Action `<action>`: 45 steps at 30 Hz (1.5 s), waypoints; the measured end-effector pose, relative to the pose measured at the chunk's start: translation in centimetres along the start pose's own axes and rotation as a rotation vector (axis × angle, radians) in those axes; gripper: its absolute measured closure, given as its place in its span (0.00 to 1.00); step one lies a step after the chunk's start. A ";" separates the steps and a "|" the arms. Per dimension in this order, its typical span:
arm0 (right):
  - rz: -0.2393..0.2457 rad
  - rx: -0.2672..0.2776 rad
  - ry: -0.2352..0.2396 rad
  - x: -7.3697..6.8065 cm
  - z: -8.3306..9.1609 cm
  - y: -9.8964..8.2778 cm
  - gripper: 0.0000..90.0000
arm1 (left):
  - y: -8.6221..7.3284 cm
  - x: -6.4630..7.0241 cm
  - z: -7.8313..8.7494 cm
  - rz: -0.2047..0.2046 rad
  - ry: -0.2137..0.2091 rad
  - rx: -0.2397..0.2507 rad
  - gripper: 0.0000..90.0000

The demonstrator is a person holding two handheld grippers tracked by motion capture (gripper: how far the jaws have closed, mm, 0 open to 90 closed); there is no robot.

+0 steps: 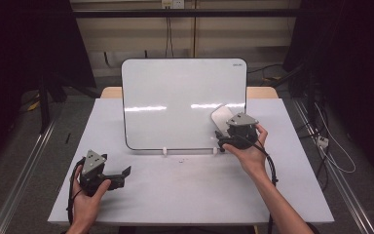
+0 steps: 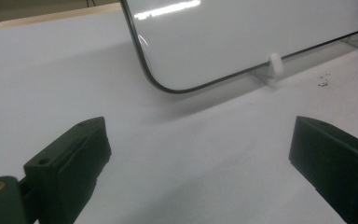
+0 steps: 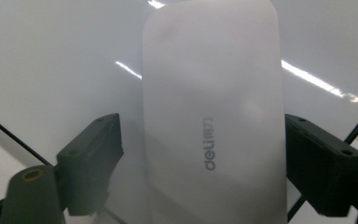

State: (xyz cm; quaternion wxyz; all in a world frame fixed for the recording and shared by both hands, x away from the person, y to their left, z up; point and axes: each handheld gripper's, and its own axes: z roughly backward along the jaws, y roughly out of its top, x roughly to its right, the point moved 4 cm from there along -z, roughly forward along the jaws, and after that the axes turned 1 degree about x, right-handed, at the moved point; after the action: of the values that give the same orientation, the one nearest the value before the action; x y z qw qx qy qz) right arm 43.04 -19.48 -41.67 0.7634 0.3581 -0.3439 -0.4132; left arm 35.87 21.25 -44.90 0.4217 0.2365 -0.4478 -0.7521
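Right gripper view: eraser (image 3: 214, 116) is seen against the whiteboard (image 3: 51, 60), right tool (image 3: 200, 158) released around it; left tool (image 2: 196, 158) is held open.

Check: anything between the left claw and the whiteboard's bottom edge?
Nothing. In the left gripper view, bare white table runs from the open left claw up to the whiteboard on its white clip feet.

left gripper (image 1: 125, 171): jaws wide apart, nothing between
right gripper (image 1: 220, 134): jaws parted, left jaw clear of what sits between
forearms: both enter from below
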 end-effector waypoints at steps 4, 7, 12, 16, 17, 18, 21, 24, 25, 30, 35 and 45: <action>-0.023 0.004 0.024 0.0 0.2 0.1 0.10 | 0.0 -0.2 0.0 0.002 0.008 0.000 0.05; -0.051 0.004 0.046 0.1 0.4 0.0 0.09 | 0.0 -0.2 0.1 0.003 0.005 0.003 0.05; -0.084 0.014 0.060 0.3 0.8 -0.5 0.07 | 0.0 -0.2 0.1 0.005 0.008 0.000 0.05; -0.125 0.031 0.078 0.5 1.2 -1.0 0.07 | 0.0 -0.2 0.0 0.005 0.012 0.002 0.05; -0.135 0.027 0.086 0.6 1.4 -1.1 0.07 | 0.0 -0.2 0.0 0.005 0.009 0.002 0.05; -0.136 0.026 0.088 0.7 1.6 -1.2 0.06 | 0.1 -0.2 0.0 0.005 0.009 0.001 0.05; -0.139 0.038 0.089 0.9 2.2 -1.6 0.05 | 0.1 -0.3 0.0 0.008 0.008 0.007 0.05; -0.148 0.042 0.084 1.0 2.7 -2.2 0.05 | 0.2 -0.3 -0.1 0.010 0.012 0.004 0.05; -0.147 0.033 0.063 1.1 2.8 -2.5 0.06 | 0.2 -0.3 -0.1 0.011 0.012 0.005 0.05; -0.184 0.039 0.049 1.2 3.7 -3.8 0.07 | 0.3 -0.1 -0.3 0.005 0.004 0.007 0.06; -0.209 0.033 0.036 1.2 4.5 -5.3 0.07 | 0.4 -0.2 -0.3 0.024 0.009 0.008 0.06; -0.223 0.030 -0.005 1.1 6.1 -7.8 0.08 | 0.4 -0.3 -0.2 0.032 0.017 0.012 0.06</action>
State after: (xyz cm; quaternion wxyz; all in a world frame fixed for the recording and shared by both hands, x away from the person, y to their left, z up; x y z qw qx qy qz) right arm 35.50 -25.14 -44.83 0.7065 0.4045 -0.3100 -0.4911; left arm 36.35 21.32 -44.67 0.4362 0.2382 -0.4524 -0.7405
